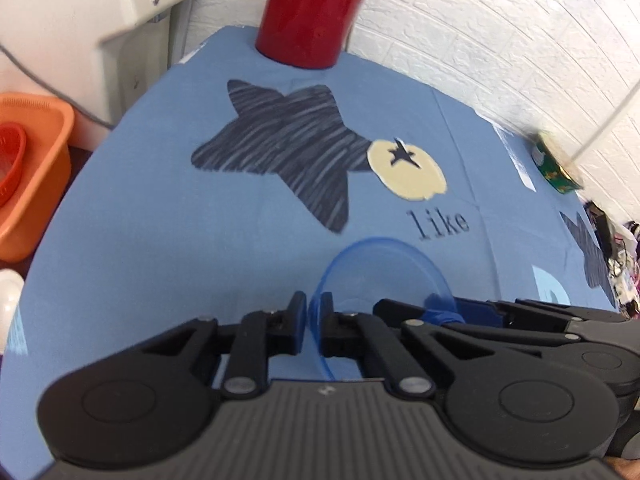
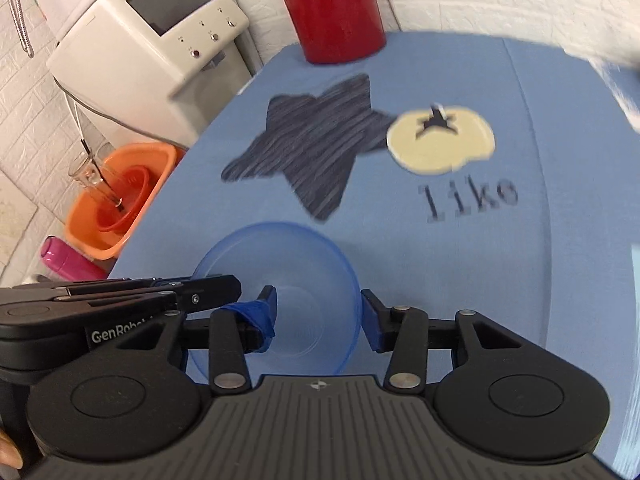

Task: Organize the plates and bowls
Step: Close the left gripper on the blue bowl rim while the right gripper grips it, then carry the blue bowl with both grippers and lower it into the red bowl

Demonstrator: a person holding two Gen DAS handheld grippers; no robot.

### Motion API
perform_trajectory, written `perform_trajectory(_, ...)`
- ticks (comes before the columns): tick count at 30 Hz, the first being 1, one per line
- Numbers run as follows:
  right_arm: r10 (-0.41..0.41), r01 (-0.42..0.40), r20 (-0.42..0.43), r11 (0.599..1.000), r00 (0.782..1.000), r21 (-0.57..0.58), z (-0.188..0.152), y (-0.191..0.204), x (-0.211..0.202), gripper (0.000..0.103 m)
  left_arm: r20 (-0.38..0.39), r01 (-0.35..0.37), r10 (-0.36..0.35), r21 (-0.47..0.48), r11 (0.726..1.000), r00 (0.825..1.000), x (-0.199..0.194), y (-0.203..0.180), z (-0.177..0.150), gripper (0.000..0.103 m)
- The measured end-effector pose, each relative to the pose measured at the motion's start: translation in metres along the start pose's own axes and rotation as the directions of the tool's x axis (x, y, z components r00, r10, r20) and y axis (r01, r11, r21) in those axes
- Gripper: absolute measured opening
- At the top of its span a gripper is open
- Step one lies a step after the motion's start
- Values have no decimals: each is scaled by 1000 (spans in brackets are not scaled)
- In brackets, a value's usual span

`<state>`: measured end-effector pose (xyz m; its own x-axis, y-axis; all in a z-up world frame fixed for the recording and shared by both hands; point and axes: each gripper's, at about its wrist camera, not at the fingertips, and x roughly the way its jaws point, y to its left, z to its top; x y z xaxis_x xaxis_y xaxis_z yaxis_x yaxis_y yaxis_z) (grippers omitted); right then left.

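One blue bowl (image 2: 280, 292), left gripper (image 1: 315, 322) pinching rim, right gripper (image 2: 318, 316) spread

Bowl (image 2: 280, 280): set on the tablecloth (image 2: 400, 260) at the near side, in front of the printed star (image 2: 312, 144).
Left gripper (image 1: 314, 320): placed at the bowl's left rim, one finger inside and one outside.
Right gripper (image 2: 318, 316): held over the bowl, a finger at either side of it.
Jug (image 2: 332, 8): stood at the far edge of the tablecloth, behind the star.
Machine (image 2: 152, 40): located left of the table, beside the jug.
Basin (image 2: 120, 196): found left of the table, below the machine, with a basket (image 2: 128, 200) and a glass (image 2: 94, 176) inside.
Box (image 1: 554, 162): seen at the far right of the table, by the wall (image 1: 500, 40).
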<state>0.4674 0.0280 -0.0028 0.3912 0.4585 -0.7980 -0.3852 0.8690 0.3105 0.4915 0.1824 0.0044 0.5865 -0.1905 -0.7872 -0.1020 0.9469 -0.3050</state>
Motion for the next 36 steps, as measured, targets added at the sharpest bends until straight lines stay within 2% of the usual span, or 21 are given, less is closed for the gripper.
perform_trajectory(4,-53,52,-27,998,998,-38,-23,8,3,31,-30,-23,23,6,1000,999,5,0,-21,0)
perform_trajectory(7,-89,87,-45,995,995,-57,-30,12,7,35,-53,-8,7,-26,1000,999,10,8,-29,0)
perform_trajectory(9,-125,116,-55,984,991,-137,-34,19,9,36,-56,1,-2,-20,1000,998,10,11,-33,0)
perform_trajectory(10,-136,123,-53,974,989,-191,-38,23,9,38,-50,1,-2,-9,1000,999,10,12,-35,2)
perform_trajectory(12,-162,149,-36,959,986,-243,-43,28,11,40,-41,6,-6,4,1000,999,8,12,-38,15)
perform_trajectory(13,-164,153,-34,963,986,-220,-43,27,11,41,-37,5,-4,16,1000,999,8,11,-39,14)
perform_trajectory(15,-123,114,-26,970,992,-216,-43,26,12,37,-35,2,-1,35,999,999,8,9,-39,13)
perform_trajectory(17,-60,54,-25,979,998,-196,-45,26,9,30,-43,22,-21,28,999,999,7,10,-40,5)
perform_trajectory(20,-78,80,17,960,997,-267,-48,40,-1,30,15,-13,12,63,998,1000,-8,1,-40,4)
perform_trajectory(23,-84,91,38,959,996,-268,-45,44,-18,31,42,-8,4,94,996,999,-28,-12,-37,3)
perform_trajectory(28,-86,98,60,970,994,-224,-52,28,-69,35,36,57,-62,140,988,997,-66,-46,-47,3)
perform_trajectory(32,-125,135,59,972,990,-195,-84,6,-117,36,5,120,-123,180,976,992,-93,-89,-80,4)
perform_trajectory(36,-175,184,63,967,982,-177,-130,-18,-161,37,-1,154,-158,241,958,987,-112,-133,-130,5)
